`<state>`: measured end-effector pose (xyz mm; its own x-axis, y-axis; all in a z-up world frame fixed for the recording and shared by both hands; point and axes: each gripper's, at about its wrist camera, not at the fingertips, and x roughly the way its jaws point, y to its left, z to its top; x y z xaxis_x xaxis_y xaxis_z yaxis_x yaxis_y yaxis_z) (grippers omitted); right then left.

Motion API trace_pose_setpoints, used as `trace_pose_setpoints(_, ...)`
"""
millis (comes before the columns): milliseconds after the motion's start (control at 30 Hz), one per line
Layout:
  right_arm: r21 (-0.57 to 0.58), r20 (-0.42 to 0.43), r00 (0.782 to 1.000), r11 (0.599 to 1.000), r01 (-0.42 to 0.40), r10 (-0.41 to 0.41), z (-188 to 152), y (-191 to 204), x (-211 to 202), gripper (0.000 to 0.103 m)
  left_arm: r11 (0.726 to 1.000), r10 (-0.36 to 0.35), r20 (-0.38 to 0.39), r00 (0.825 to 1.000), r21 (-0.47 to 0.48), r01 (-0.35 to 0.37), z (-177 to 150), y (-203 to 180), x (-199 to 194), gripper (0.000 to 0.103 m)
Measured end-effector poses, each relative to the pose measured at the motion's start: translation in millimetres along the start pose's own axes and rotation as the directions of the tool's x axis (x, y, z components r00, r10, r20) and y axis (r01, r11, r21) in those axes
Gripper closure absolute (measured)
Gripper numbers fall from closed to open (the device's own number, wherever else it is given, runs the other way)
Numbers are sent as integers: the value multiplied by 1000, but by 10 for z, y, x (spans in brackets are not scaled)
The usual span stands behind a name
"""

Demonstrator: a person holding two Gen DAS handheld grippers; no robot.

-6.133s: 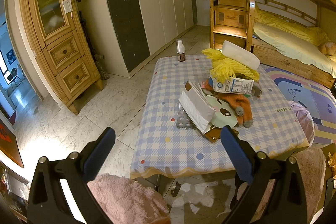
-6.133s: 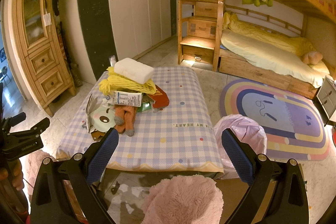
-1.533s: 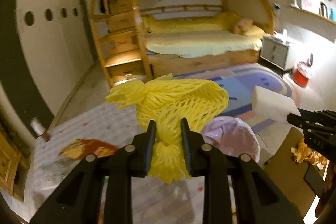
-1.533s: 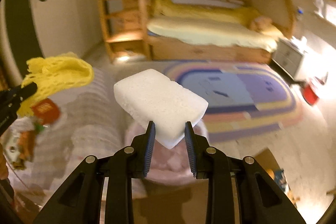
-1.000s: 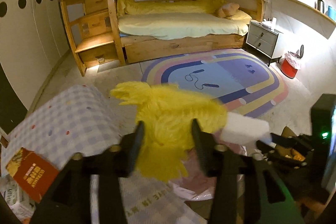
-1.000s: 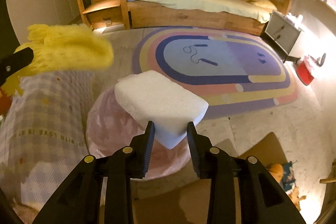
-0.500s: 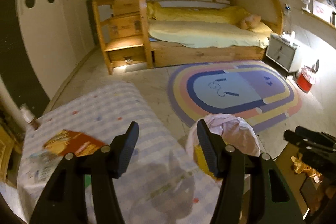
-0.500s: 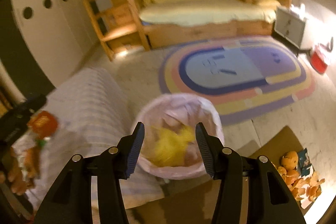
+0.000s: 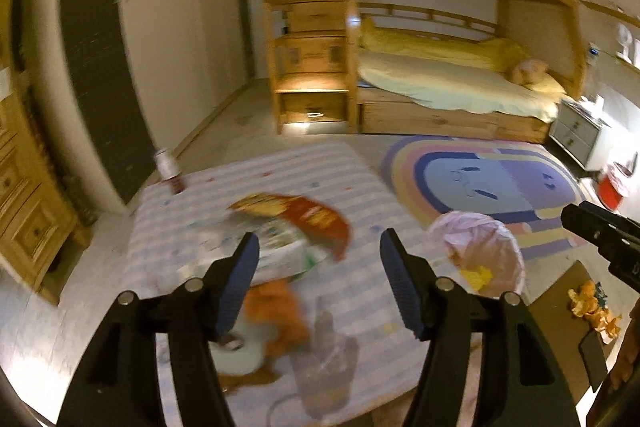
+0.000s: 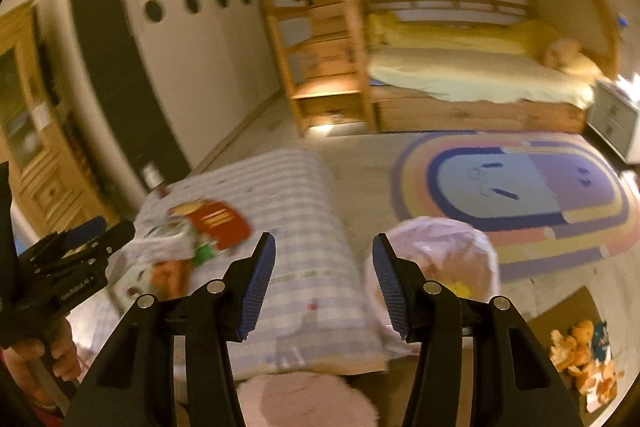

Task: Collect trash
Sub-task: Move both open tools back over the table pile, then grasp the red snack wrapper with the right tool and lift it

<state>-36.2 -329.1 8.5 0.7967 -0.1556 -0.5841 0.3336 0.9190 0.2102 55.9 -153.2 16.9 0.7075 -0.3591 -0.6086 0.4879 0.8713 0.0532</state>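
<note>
Left wrist view: the left claw (image 9: 320,281) is spread wide and holds nothing, its blue pads (image 9: 240,283) well apart. It hangs over the near part of the surface (image 9: 280,171), a low table under a checked cloth. Just ahead of the claw, between the pads and beyond them, lies a blurred pile: a red packet (image 9: 316,219), a white carton (image 9: 276,255) and an orange toy (image 9: 276,311) near the left pad. A small bottle (image 9: 168,167) stands at the far left corner. To the right of the claw, off the surface's edge, sits the pink bag (image 9: 480,247) with yellow netting (image 9: 474,273) inside. The right claw's tip (image 9: 600,231) shows at the far right.

Right wrist view: the right claw (image 10: 324,277) is also spread and empty. The bag (image 10: 440,251) is just ahead of its right pad (image 10: 388,283), a spot of netting (image 10: 456,287) showing within. The surface (image 10: 300,195) lies ahead to the left, with the packet (image 10: 216,223) well left of the claw. The left claw (image 10: 96,231) sits at the far left edge.
</note>
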Motion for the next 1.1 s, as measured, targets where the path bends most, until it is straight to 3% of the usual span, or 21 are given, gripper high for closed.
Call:
trace_pose_setpoints(267, -118, -47, 995, 988, -97, 92, -69, 571, 242, 51, 989, 128, -56, 990, -67, -132, -410, 688, -111, 41)
trace_pose_setpoints(433, -169, -82, 987, 975, -147, 135, -172, 858, 385, 46, 978, 163, -89, 983, -120, -173, -663, 1011, -100, 41)
trace_pose_setpoints(500, -192, -100, 984, 968, -163, 146, -206, 968, 485, 46, 974, 170, -100, 980, -135, -182, -735, 1111, -90, 35)
trace_pose_setpoints(700, -262, -154, 982, 954, -146, 108, -245, 1168, 886, 46, 970, 179, -120, 976, -146, -196, -778, 1254, 60, 33)
trace_pose_setpoints(1100, -397, -256, 966, 914, -81, -26, -169, 1381, 1798, 47, 974, 170, -94, 981, -137, -182, -370, 1297, 533, 33)
